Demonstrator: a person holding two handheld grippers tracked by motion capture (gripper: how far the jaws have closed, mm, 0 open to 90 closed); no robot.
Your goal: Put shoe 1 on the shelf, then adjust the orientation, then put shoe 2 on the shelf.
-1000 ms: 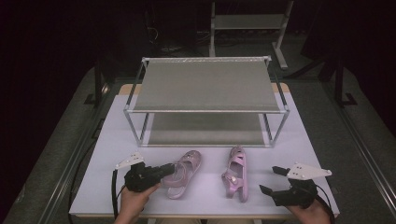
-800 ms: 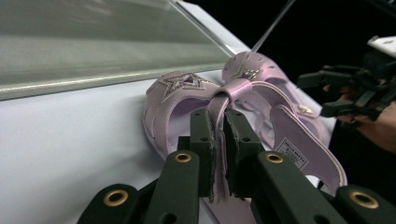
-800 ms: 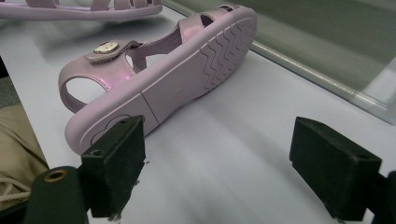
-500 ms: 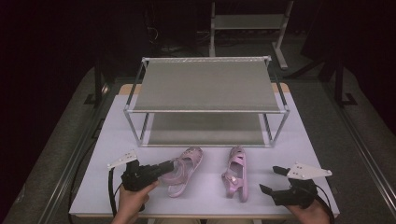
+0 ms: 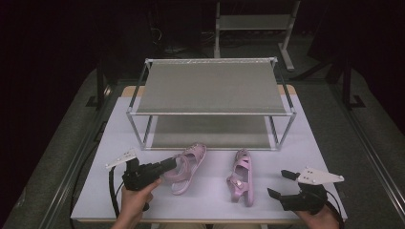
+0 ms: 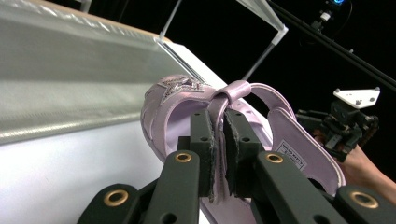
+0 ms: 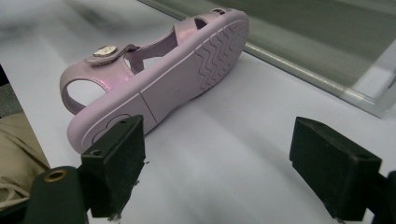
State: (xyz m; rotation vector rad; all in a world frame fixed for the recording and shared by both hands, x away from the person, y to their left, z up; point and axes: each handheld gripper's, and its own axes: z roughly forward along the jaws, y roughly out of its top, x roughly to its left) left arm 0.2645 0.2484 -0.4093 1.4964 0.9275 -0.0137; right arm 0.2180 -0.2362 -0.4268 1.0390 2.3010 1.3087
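Two pink sandals lie on the white table (image 5: 119,143) in front of a metal two-shelf rack (image 5: 210,90). My left gripper (image 5: 168,165) is shut on the ankle strap of the left sandal (image 5: 188,164). In the left gripper view the black pads (image 6: 203,135) pinch that strap, and the left sandal (image 6: 177,95) tilts up beyond them. The right sandal (image 5: 241,177) lies on its side. My right gripper (image 5: 281,183) stands open to its right, apart from it. In the right gripper view the right sandal's (image 7: 187,70) ribbed sole faces my right gripper (image 7: 219,158).
The rack's lower shelf (image 7: 327,42) runs close behind the sandals. Bare table (image 7: 224,121) lies between the open jaws. The right gripper (image 6: 350,121) and a hand show far off in the left gripper view. Dark floor and a stand (image 5: 253,24) surround the table.
My left gripper has drifted slightly to the left and away from the front edge, keeping its hold on the left sandal's strap. The right gripper and right sandal have not moved.
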